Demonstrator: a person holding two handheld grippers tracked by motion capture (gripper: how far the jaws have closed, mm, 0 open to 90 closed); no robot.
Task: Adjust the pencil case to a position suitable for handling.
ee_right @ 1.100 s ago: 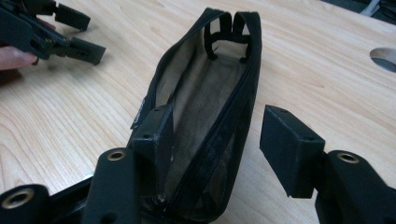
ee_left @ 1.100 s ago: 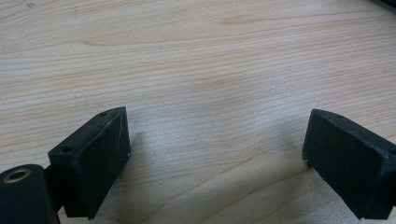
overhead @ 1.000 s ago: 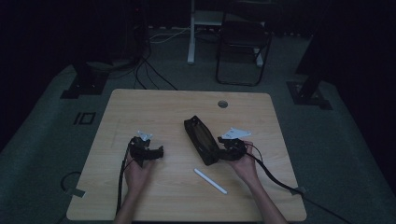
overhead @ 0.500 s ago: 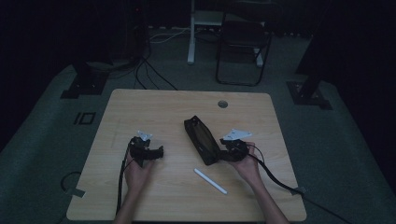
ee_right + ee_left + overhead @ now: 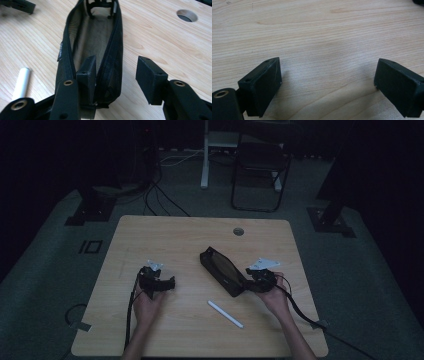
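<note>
Wooden bench (image 5: 165, 235): open mesh pencil pouch (image 5: 222, 270) lies long-axis diagonal; my right gripper (image 5: 116, 72) is spread with one finger inside its near end, straddling one zipper wall, white pen (image 5: 225, 313) just beside, left gripper (image 5: 327, 80) released, empty, well apart.

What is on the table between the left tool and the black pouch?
Nothing. In the high view, only bare wooden table lies between the left tool and the black pouch.
</note>
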